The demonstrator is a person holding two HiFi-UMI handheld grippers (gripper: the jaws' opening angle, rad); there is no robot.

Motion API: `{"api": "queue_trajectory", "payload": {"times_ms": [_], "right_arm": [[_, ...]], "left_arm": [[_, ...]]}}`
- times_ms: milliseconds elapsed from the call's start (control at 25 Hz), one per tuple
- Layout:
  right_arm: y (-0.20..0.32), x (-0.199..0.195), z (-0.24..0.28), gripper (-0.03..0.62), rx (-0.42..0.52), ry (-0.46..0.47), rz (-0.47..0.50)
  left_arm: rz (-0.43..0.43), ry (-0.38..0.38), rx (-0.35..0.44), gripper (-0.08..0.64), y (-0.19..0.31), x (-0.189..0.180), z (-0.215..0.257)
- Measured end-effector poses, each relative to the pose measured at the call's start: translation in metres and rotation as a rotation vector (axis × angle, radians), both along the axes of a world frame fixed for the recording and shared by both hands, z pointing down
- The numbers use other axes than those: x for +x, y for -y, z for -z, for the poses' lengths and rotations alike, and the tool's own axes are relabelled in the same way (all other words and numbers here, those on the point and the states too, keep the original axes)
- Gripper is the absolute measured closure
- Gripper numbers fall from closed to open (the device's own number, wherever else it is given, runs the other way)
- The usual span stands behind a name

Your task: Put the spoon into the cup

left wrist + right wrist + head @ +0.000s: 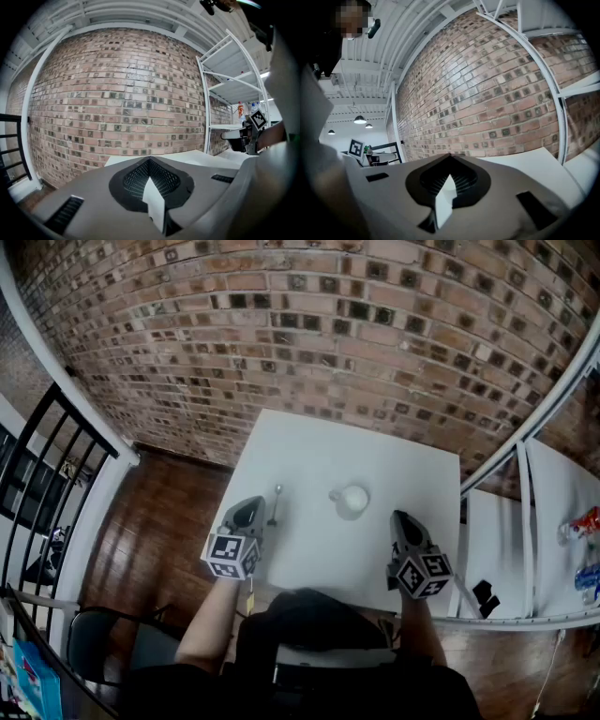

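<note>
Silvery spoon [276, 505] lies just beside the closed, empty left gripper [248, 513], awaiting pickup; white cup [352, 500] stands upright to receive it, ahead of the closed right gripper [403, 523].

Counter [375, 465]: one, white. On it we count one spoon [276, 504] and one cup [352, 499], nothing more. Tongs: two pairs, the left tongs [250, 505] and the right tongs [400, 517], with two marker cubes [233, 556] between them, one apiece. Off the counter we list one black chair [89, 638], one black railing [37, 484] and one small black item [485, 596] on the white shelf [506, 549] at right.
</note>
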State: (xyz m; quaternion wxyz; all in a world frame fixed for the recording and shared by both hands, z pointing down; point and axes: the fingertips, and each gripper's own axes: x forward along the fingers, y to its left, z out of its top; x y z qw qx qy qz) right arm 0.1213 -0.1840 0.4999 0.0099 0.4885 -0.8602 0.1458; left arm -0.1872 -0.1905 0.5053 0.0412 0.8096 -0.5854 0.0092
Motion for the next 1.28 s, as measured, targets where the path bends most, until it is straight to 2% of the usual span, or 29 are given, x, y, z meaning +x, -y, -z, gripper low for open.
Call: {"api": "queue_trajectory", "payload": {"times_ms": [240,400,600,680,920,1040,1280], "right_arm": [[0.001,0.001,-0.008,0.588,-0.015,0.007,0.005],[-0.001,-0.003,-0.01,0.588,-0.03,0.0,0.023],[-0.009,0.0,-0.023,0.588,-0.067,-0.002,0.038],[-0.01,0.003,-0.03,0.588,-0.083,0.003,0.037],[-0.019,0.011,-0.039,0.588,-0.135,-0.001,0.035],[-0.021,0.016,-0.045,0.588,-0.16,-0.003,0.024],[-0.021,0.02,-0.047,0.588,-0.175,0.012,0.002]], "left_arm": [[0.015,-0.015,-0.091,0.557,0.012,-0.002,-0.029],[0.036,0.013,-0.169,0.555,0.021,-0.005,-0.064],[0.051,0.027,-0.248,0.511,0.019,0.001,-0.093],[0.046,0.023,-0.287,0.41,0.019,0.005,-0.104],[0.074,0.065,-0.405,0.408,0.026,0.002,-0.153],[0.099,0.066,-0.455,0.362,0.028,-0.001,-0.171],[0.102,0.093,-0.499,0.362,0.03,0.001,-0.188]]}}
